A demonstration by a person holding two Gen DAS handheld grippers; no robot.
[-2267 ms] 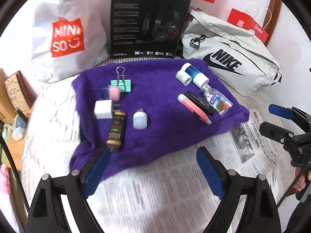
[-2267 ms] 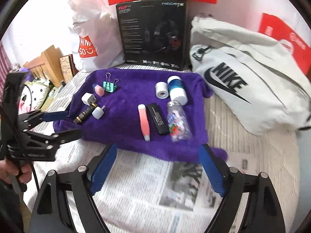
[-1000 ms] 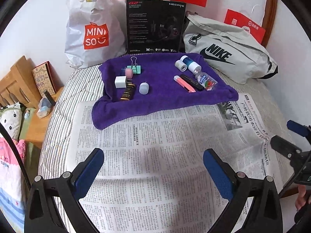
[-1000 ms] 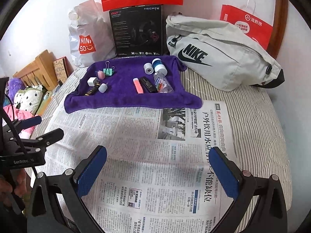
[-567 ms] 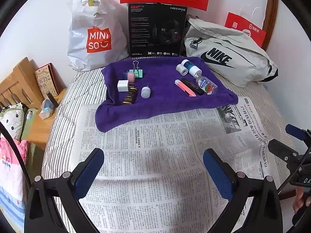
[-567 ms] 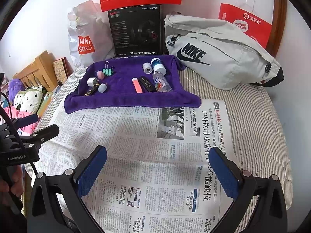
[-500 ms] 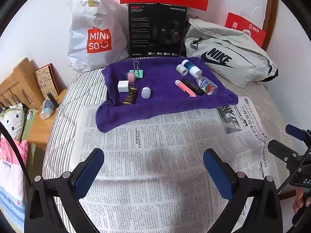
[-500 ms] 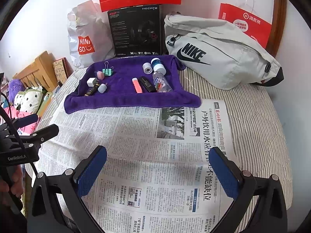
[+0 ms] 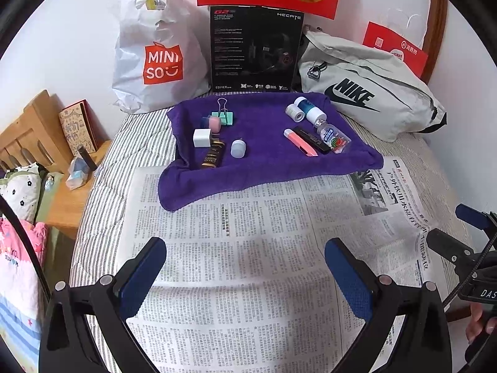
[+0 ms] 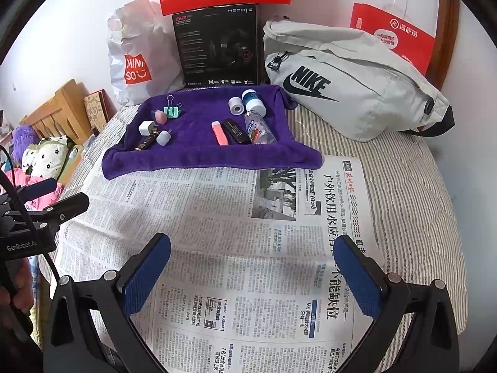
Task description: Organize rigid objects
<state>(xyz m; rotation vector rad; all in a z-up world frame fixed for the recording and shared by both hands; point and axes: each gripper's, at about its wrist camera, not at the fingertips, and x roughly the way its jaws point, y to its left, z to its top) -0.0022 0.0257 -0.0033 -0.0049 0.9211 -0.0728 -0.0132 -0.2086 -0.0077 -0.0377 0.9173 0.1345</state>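
Left wrist view: the left gripper (image 9: 245,267) is hovering over the spread printed newspaper (image 9: 248,248), fingers spread wide with nothing between the blue pads (image 9: 141,272). Well ahead of the fingertips, a purple terry towel (image 9: 264,161) is carrying the small items. Ahead and left are lying a white cube charger (image 9: 201,138), a dark gold-lettered tube (image 9: 212,157), a pale lavender cap (image 9: 238,149), a pink round eraser (image 9: 214,123) and a mint-green binder clip (image 9: 223,115). Ahead and right are lying a pink marker pen (image 9: 299,142), a flat black stick (image 9: 310,139) and a clear small bottle (image 9: 332,136).

Right wrist view: the right gripper (image 10: 253,269) is also standing wide apart and empty above the newspaper (image 10: 233,233). The towel (image 10: 202,152) is lying well ahead, slightly left. The left gripper (image 10: 59,195) is showing at the far left edge.
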